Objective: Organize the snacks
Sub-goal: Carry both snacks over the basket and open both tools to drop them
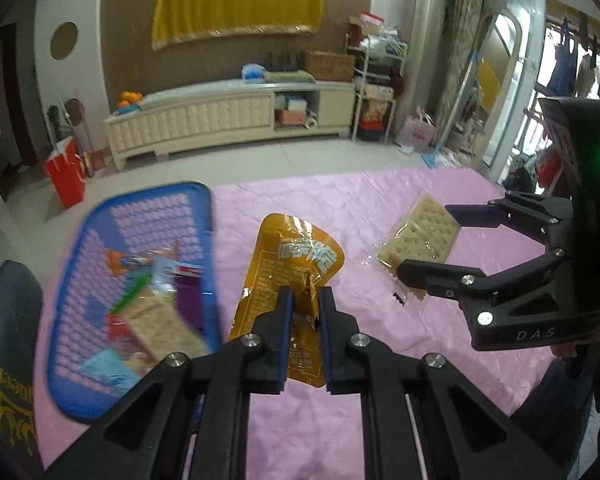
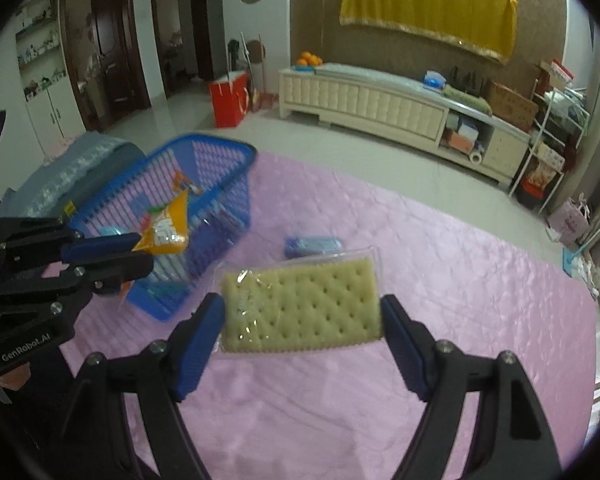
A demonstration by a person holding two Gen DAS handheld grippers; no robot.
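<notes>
Noted: blue lattice basket (image 2: 220, 184), orange packet (image 1: 296, 264) with white lettering, pale dotted cracker (image 2: 304, 308) in clear wrap, pink tablecloth (image 2: 420, 280).

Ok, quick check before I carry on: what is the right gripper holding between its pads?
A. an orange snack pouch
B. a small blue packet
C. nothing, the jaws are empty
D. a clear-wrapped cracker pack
D: in the right wrist view the right gripper has its blue pads pressed on both ends of the clear-wrapped cracker pack; the orange snack pouch is pinched in the left gripper.
</notes>
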